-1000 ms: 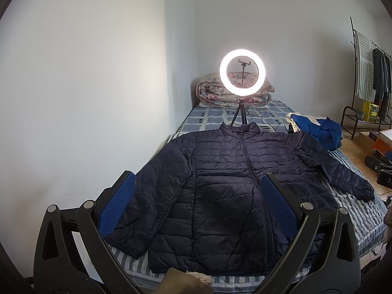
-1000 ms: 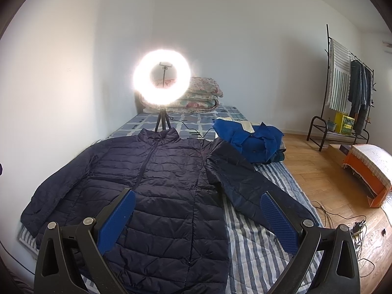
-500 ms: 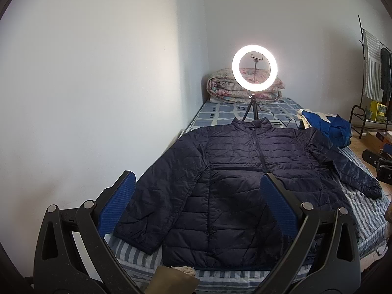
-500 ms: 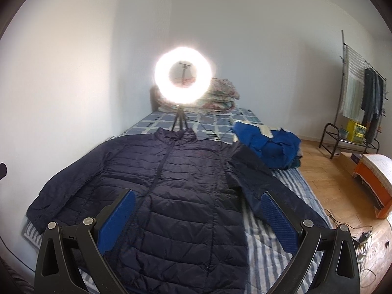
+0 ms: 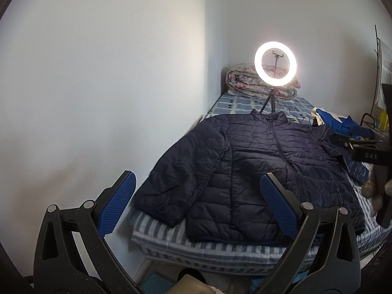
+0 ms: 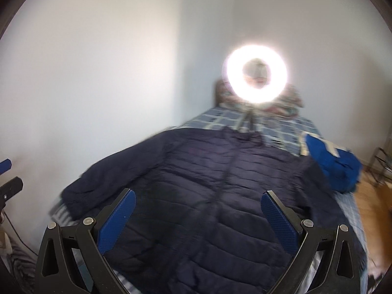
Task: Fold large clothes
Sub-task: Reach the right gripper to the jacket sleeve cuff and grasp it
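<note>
Garment: dark navy quilted puffer jacket [image 5: 264, 171] lies flat, front up and zipped, on the bed with the blue-and-white striped sheet [image 5: 220, 247]; collar points toward the far end, hem near the front edge.
Sleeves: the sleeve nearest the white wall [image 5: 85, 85] runs diagonally down to the near corner of the bed; the opposite sleeve extends toward the bed's open side.
Left gripper [image 5: 196, 201]: black frame, blue ribbed fingers [image 5: 117, 203] spread wide, holding nothing; it hovers in front of the foot of the bed, clear of the jacket.
Right gripper [image 6: 196, 210]: blue-padded fingers [image 6: 279, 220] spread wide, empty; it hovers above the jacket's lower front, not touching it. This view is motion-blurred.
Cross view: the right gripper's black body and part of the person's hand [image 5: 374, 188] show at the right edge of the left wrist view.
Ring light: lit white circular ring light on a small black tripod [image 5: 275, 63] stands on the bed just behind the collar.
Bedding: folded floral quilt [image 5: 245, 83] is stacked at the head of the bed against the wall.
Other garment: bright blue bundled garment [image 6: 335, 166] rests on the bed beside the jacket's far shoulder.
</note>
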`<state>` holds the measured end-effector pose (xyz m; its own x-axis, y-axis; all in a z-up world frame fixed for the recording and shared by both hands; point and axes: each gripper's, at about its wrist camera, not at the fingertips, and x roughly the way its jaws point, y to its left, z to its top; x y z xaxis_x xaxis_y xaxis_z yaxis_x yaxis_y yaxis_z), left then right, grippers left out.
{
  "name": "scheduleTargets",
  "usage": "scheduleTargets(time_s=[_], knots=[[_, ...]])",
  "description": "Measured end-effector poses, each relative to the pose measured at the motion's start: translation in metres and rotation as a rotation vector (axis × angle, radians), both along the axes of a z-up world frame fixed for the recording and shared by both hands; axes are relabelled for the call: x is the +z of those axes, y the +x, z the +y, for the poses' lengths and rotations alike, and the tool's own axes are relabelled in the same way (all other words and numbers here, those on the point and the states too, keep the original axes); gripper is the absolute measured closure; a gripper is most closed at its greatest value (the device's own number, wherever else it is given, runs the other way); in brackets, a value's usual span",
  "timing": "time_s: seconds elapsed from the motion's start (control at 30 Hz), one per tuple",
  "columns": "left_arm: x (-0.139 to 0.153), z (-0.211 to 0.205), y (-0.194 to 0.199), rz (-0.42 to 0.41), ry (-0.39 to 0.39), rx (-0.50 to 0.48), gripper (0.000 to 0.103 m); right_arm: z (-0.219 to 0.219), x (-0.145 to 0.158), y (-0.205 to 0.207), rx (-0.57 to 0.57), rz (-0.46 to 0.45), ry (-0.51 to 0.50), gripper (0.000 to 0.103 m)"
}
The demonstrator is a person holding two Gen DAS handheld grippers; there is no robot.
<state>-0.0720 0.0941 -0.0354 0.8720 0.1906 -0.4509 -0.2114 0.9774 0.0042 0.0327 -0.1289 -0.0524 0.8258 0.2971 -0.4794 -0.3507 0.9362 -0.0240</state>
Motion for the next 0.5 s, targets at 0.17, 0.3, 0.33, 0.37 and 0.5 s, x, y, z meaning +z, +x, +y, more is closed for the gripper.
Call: scheduleTargets(time_s=[0.17,0.3,0.33,0.37,0.5], knots=[[0.001,0.008,-0.030,0.019,0.020,0.020,0.000,0.038,-0.007,0.021,0.150,0.039,0.007,0.000],[0.000,0.006,-0.046,0.030,0.035,0.031,0.000,0.078,-0.014,0.034,0.284,0.084,-0.018,0.000],[-0.001,0.005,-0.047,0.034,0.043,0.034,0.000,0.090,-0.018,0.036,0.324,0.098,-0.029,0.001],[-0.002,0.004,-0.048,0.040,0.050,0.036,0.000,0.101,-0.022,0.037,0.356,0.109,-0.040,0.001],[-0.005,0.004,-0.054,0.055,0.038,0.034,0.000,0.159,-0.046,0.041,0.530,0.181,-0.114,0.016]])
